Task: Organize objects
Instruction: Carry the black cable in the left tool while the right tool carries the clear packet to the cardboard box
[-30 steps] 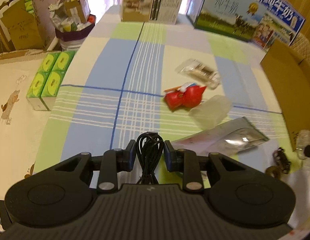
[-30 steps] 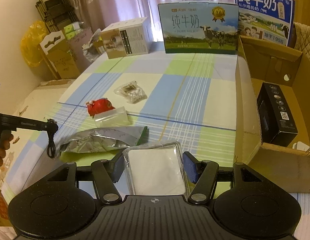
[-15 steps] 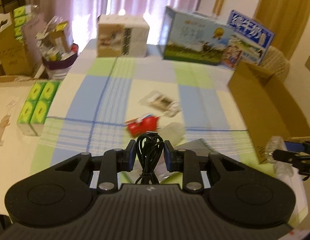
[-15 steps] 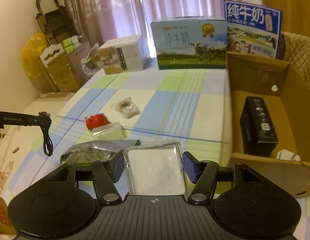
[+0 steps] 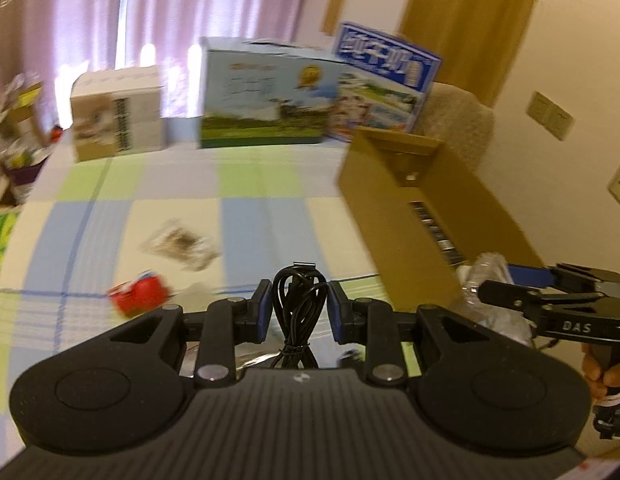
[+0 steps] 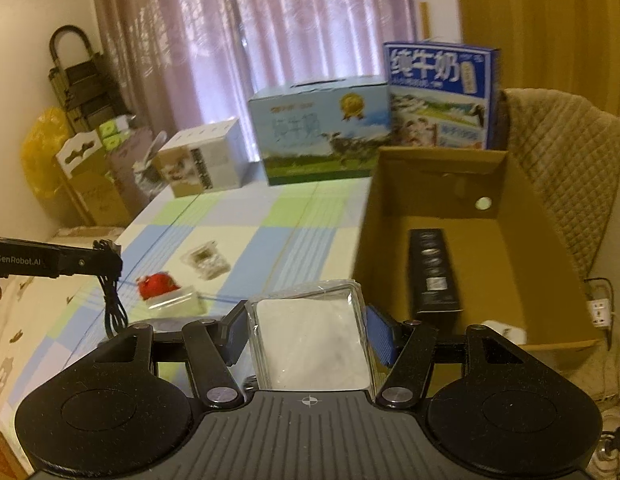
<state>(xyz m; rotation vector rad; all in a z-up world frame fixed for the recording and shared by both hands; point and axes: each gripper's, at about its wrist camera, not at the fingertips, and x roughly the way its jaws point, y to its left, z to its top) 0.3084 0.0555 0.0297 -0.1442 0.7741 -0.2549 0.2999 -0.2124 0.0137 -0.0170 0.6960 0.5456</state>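
Left gripper (image 5: 297,307): it is closed on a coiled black cable (image 5: 296,312), which hangs between the two blue pads – the loops stand above the fingertips.
Right gripper (image 6: 308,330): it grips a clear plastic packet (image 6: 310,344) with a white pad inside, held flat between the fingers, just beside the near left corner of the cardboard box (image 6: 522,196).
Cardboard box: open at the top, it stands at the right edge of the table (image 6: 246,248). Inside lie a black carton (image 6: 430,272) along the left wall and a small white thing at the near wall; the rest of the floor is bare.
Table: checked cloth in blue, green and cream. A red toy (image 6: 156,285), a small clear bag (image 6: 204,262) and a clear wrapper lie near the left front – the middle and far part are free.
Far edge: a white carton (image 6: 202,166) and two milk cartons (image 6: 322,136) stand in a row.
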